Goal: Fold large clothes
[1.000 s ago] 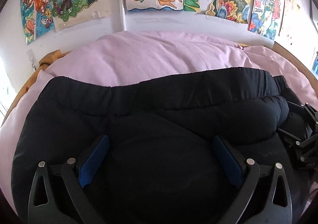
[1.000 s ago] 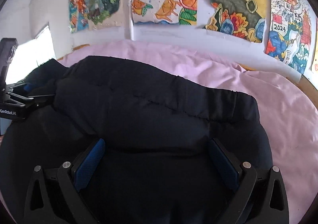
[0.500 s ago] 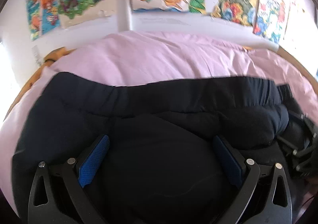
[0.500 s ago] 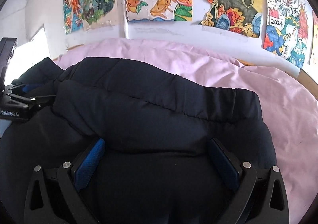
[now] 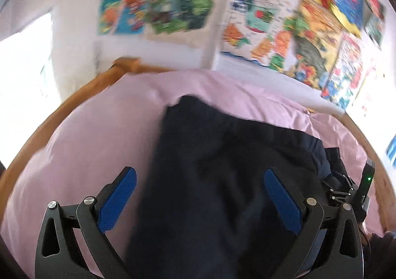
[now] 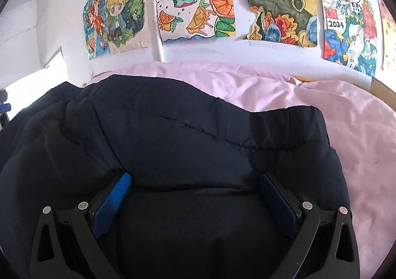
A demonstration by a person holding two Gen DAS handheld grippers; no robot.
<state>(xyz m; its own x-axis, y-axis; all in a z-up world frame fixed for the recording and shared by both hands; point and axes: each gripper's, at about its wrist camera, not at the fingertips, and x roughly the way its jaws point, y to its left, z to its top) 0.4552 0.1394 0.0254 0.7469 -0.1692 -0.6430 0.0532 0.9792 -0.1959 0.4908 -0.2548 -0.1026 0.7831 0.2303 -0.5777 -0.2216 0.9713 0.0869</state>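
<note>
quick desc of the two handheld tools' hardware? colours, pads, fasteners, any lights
Both match: left tool and right tool have matte black skeletal linkages with triangular cutouts and round silver pivot pins. Each finger carries a textured blue pad. In the left wrist view, the right tool's black body shows a small green LED.

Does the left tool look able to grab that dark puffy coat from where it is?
Probably yes: the left tool stands open right over the dark coat on the pink bedding, with nothing between its fingers but the fabric.
</note>
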